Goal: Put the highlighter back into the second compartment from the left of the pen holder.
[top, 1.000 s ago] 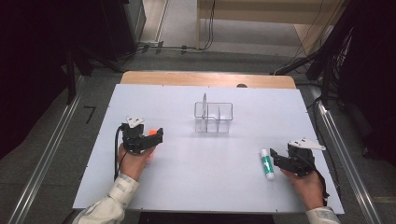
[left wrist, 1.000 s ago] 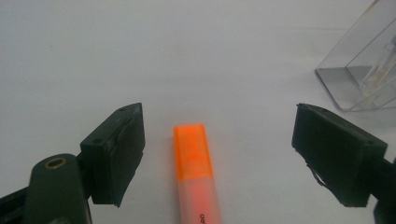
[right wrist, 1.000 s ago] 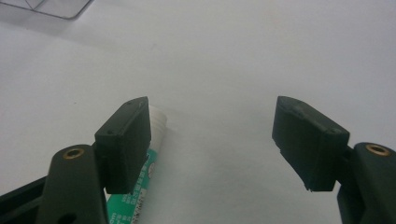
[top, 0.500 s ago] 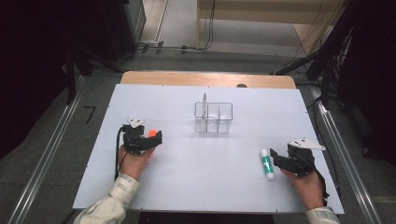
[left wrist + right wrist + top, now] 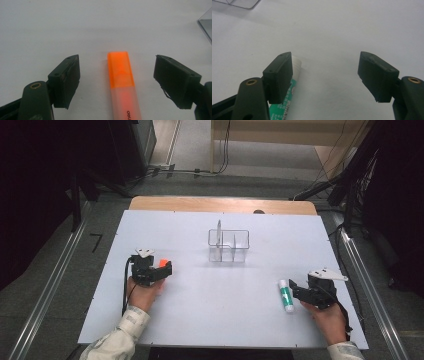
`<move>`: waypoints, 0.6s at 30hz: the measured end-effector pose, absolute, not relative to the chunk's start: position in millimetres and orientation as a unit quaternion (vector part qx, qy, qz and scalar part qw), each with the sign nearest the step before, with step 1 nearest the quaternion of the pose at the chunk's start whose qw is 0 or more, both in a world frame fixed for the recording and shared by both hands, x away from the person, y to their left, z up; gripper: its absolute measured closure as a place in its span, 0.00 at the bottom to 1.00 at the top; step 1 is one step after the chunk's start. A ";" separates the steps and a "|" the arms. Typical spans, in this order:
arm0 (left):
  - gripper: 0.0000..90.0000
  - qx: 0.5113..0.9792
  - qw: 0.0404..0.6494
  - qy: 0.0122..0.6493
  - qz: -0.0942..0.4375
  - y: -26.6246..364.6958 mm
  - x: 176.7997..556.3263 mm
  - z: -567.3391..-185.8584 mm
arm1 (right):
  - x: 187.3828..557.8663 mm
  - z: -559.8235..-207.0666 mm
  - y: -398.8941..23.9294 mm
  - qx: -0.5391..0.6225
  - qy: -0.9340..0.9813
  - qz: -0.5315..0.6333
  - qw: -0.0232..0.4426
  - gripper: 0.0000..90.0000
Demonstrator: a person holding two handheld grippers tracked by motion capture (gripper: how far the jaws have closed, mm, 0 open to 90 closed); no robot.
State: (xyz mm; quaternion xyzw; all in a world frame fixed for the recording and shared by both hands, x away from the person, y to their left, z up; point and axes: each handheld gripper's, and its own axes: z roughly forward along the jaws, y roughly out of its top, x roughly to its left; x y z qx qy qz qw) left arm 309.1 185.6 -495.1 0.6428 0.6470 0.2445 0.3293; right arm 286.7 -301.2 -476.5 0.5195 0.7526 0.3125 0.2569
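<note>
An orange highlighter (image 5: pixel 121 75) lies on the white table, lengthwise between the jaws of my left gripper (image 5: pixel 118 66). Both pads stand well clear of it, so the gripper is open. In the high view this gripper (image 5: pixel 167 269) sits at the left of the table with the highlighter's orange end (image 5: pixel 161 263) at its tip. My right gripper (image 5: pixel 328 65) is open too, with bare table between its jaws. A green tube with a white cap (image 5: pixel 288 100) lies just outside its left jaw, partly hidden behind it. From above, the tube (image 5: pixel 285 296) lies left of the right gripper (image 5: pixel 295 290).
A clear plastic organizer (image 5: pixel 229 245) with dividers stands at the middle back of the white table (image 5: pixel 225 320), holding a thin upright item. Its corner shows at the edge of the left gripper view (image 5: pixel 206 23) and the right gripper view (image 5: pixel 239 3). Dark floor and cables surround the table.
The left gripper has shifted very slightly toward the near edge, still around the highlighter. The right gripper and the tube have not moved.
</note>
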 end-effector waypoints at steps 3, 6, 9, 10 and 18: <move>0.26 0.644 0.326 0.647 0.246 185.2 309.5 -495.9 | 286.7 -476.4 -301.3 0.520 0.753 0.313 0.256 0.30; 0.29 0.647 0.322 0.647 0.244 184.7 310.1 -498.4 | 286.8 -476.6 -301.2 0.520 0.753 0.312 0.256 0.30; 0.32 0.649 0.317 0.647 0.245 183.4 310.8 -500.2 | 286.7 -476.3 -301.2 0.519 0.753 0.313 0.256 0.30; 0.33 0.649 0.317 0.647 0.244 183.1 311.1 -500.7 | 286.7 -476.3 -301.3 0.519 0.753 0.313 0.256 0.30; 0.45 0.650 0.315 0.649 0.237 180.9 314.4 -503.9 | 286.9 -476.6 -300.5 0.520 0.753 0.314 0.254 0.30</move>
